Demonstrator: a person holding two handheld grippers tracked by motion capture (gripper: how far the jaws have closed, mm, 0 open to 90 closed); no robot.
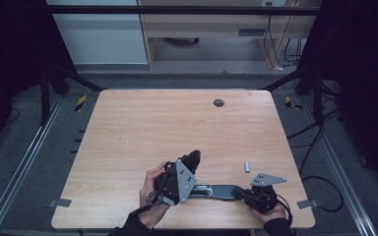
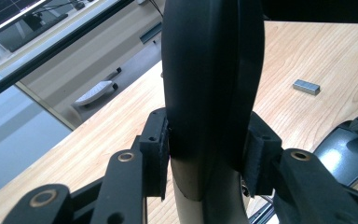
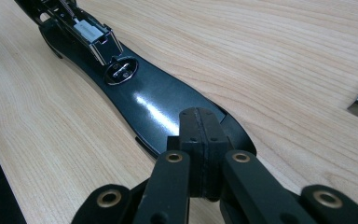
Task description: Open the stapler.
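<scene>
On the wooden table (image 1: 142,128), the left gripper (image 2: 208,158) is clamped around a curved black cover (image 2: 212,79), which fills the space between its jaws and blocks much beyond. Just right of it lies a long black base (image 3: 163,105) with a metal socket (image 3: 120,71); the right gripper (image 3: 201,140) has its jaws pressed together over the base's near end. A small grey metal block (image 1: 247,166) lies just beyond the right gripper.

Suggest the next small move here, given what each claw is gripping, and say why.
Probably swing the black handle down toward the stapler base. The left claw is shut on the raised handle, the right claw pins the base's end to the table, and the staple channel lies open. A small grey block sits apart; whether it goes in first is unclear.
</scene>
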